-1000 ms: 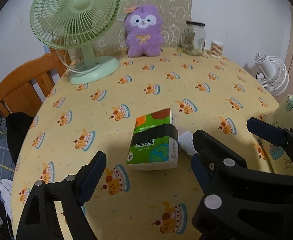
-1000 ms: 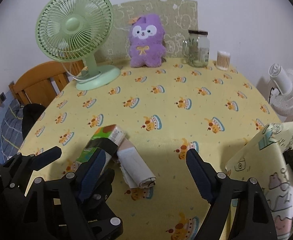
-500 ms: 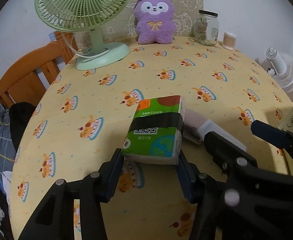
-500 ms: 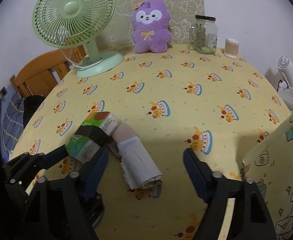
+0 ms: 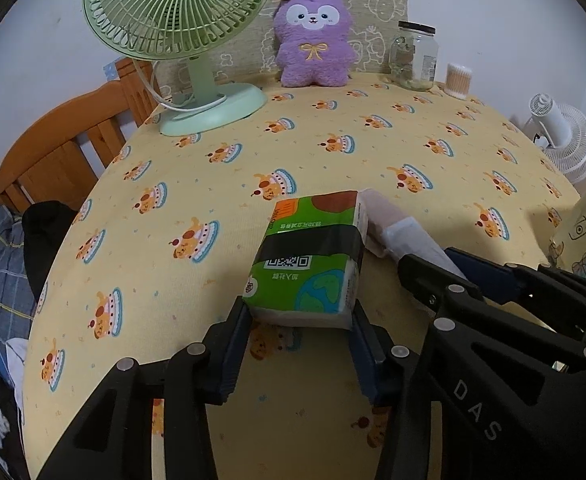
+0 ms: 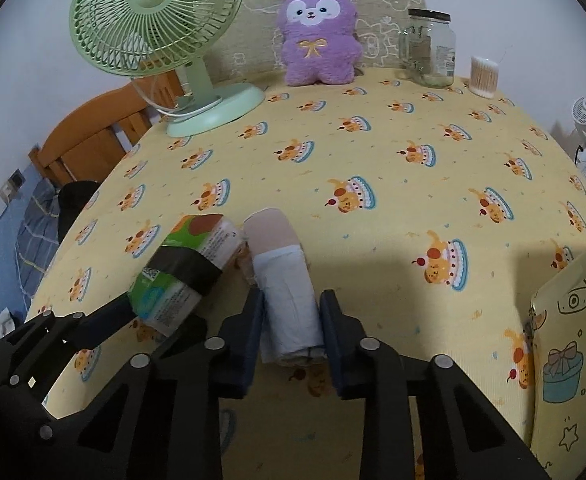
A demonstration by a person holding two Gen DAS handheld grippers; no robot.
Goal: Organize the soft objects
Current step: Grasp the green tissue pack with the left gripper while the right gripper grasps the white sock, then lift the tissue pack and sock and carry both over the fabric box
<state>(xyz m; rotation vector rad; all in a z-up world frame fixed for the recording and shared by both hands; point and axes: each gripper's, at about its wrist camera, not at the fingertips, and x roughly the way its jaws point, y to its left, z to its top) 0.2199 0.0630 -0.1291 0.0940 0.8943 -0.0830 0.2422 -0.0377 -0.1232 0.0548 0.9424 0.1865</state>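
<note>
A green tissue pack [image 5: 313, 256] with a black band lies on the yellow cake-print tablecloth [image 5: 373, 152]. My left gripper [image 5: 298, 320] has its jaws closing on the pack's near end, pads pressed to both sides. Seen from the right wrist, the tissue pack [image 6: 185, 264] sits tilted in the left gripper [image 6: 149, 320]. Beside it lies a rolled white and pink cloth bundle [image 6: 281, 272]. The jaws of my right gripper [image 6: 291, 308] are closing on its near end, both pads against it. A purple plush toy [image 6: 319, 36] sits at the table's far edge.
A green desk fan [image 5: 181, 20] stands far left, with a glass jar [image 5: 413, 56] and a cotton swab holder [image 5: 458, 80] far right. A wooden chair [image 5: 65, 152] is left of the table. A yellow printed bag [image 6: 565, 320] stands near right, a white floor fan [image 5: 561, 136] beyond.
Both grippers went from wide open to closed: the left onto the tissue pack, the right onto the cloth roll after sinking toward it. The pack's near end now looks tilted up.
</note>
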